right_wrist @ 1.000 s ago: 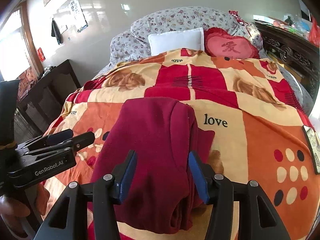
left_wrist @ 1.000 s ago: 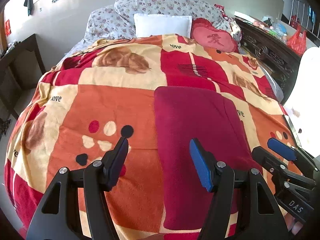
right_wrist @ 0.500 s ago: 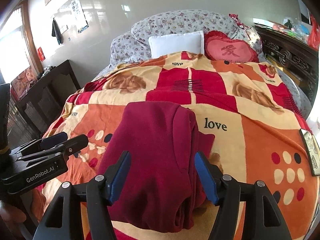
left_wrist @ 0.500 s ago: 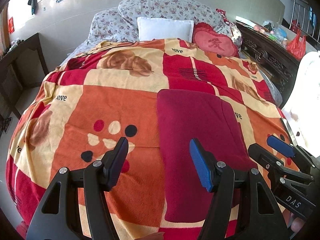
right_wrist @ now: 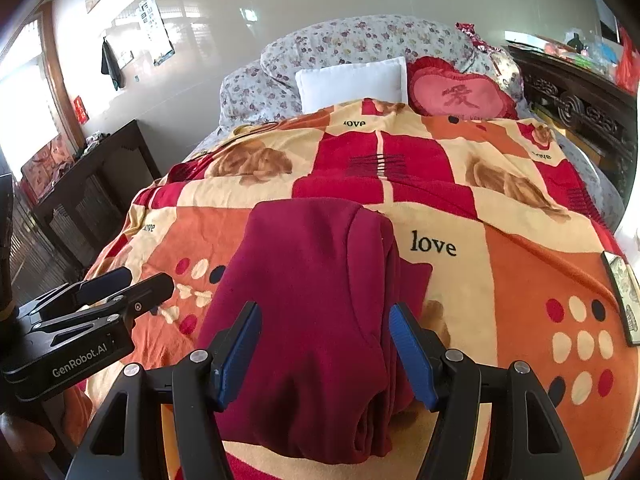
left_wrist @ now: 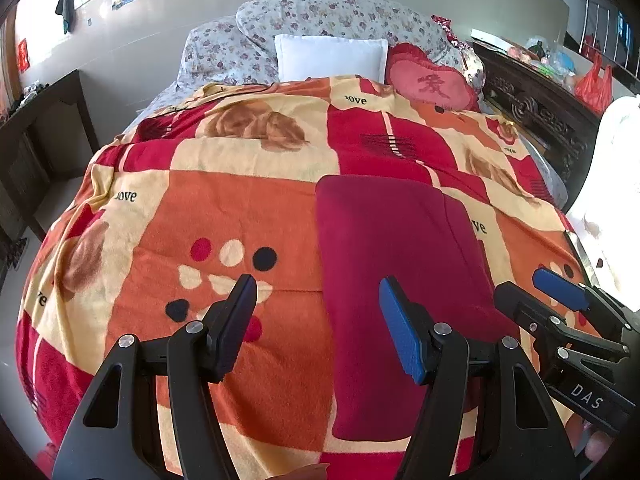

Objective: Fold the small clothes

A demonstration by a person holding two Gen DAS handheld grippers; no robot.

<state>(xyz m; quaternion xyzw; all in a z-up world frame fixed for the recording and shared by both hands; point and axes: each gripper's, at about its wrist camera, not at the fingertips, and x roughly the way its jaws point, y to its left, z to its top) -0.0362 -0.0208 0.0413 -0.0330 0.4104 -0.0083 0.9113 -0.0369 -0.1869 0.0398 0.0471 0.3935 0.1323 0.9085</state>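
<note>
A dark red garment [left_wrist: 396, 264] lies folded in a long rectangle on the patterned blanket [left_wrist: 224, 216]; in the right wrist view [right_wrist: 312, 296] its stacked layers show along the right edge. My left gripper [left_wrist: 316, 316] is open and empty, held above the blanket just left of the garment's near end. My right gripper [right_wrist: 324, 344] is open and empty, held above the garment's near end. Each gripper shows in the other's view, the right one [left_wrist: 560, 320] at the garment's right side and the left one [right_wrist: 100, 300] at its left.
Floral pillows [left_wrist: 332, 20], a white pillow [left_wrist: 332, 58] and a red heart cushion [left_wrist: 432, 80] lie at the bed's head. A dark carved cabinet [left_wrist: 540, 112] runs along the right, a dark table [right_wrist: 88, 184] on the left. A small framed object [right_wrist: 624, 300] lies on the blanket's right edge.
Both grippers have drawn back and up from the garment. The right gripper's jaws have opened wider. The garment has not moved.
</note>
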